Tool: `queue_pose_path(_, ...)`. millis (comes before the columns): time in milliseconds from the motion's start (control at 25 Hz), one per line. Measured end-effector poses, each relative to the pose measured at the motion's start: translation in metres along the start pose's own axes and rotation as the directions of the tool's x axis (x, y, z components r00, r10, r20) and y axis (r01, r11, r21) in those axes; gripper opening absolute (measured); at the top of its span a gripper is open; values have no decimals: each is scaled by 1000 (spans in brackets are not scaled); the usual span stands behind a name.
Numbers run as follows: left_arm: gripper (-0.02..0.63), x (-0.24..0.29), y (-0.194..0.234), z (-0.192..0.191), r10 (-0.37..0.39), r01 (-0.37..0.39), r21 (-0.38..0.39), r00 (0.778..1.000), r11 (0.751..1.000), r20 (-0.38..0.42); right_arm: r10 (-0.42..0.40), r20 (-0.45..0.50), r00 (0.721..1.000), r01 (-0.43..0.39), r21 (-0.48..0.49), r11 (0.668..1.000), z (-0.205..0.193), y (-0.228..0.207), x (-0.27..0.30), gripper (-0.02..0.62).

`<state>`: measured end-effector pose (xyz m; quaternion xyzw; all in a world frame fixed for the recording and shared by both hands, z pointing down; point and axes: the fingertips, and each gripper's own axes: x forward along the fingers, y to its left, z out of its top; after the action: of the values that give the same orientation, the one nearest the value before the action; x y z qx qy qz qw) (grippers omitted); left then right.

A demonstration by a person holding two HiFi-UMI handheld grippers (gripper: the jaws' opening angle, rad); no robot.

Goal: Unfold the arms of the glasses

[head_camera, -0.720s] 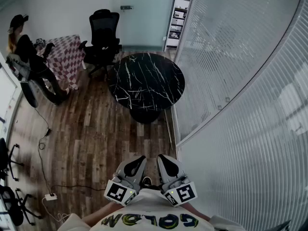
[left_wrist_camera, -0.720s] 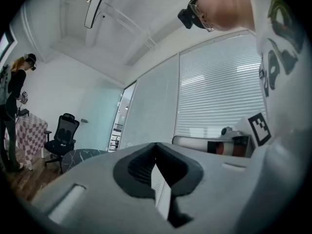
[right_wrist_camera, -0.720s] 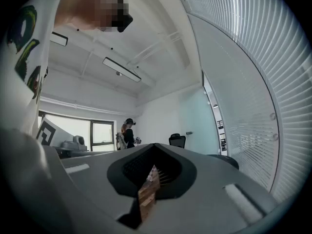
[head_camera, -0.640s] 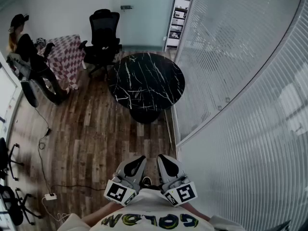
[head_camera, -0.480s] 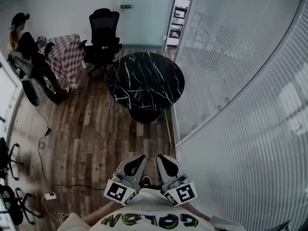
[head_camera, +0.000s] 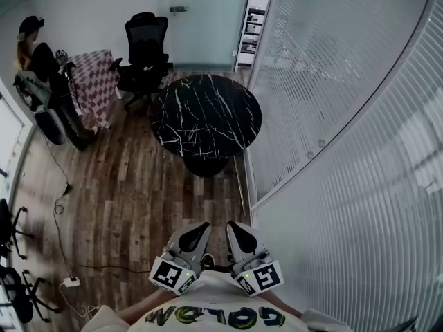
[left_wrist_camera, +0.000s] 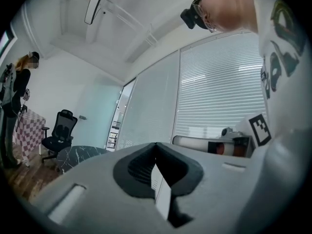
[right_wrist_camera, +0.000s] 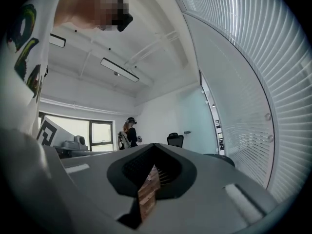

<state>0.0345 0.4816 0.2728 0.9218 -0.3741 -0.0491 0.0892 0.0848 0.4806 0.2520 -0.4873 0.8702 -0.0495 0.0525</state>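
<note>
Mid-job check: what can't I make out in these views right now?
Glasses: in no view; table too far in head view to show small things.
Floor at the feet: head view, hidden by left gripper, right gripper, shirt.
Distant person, hands: head view, too small.

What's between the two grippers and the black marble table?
Only bare wood floor, in the head view, from the left gripper and right gripper to the table.
</note>
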Motion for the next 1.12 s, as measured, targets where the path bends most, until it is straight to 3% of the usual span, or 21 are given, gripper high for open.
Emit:
queue_pose_path(520,3,25,3,-8,14,-14,-4,1000,1000,-3,0,-7,1000,0,-15,1000,-6,-25,5,2)
queue_pose_path(1120,2,75,84,10,23,-23,-4,999,1000,28,29,-5,1000,-29,-60,998,-3,-50,98,2)
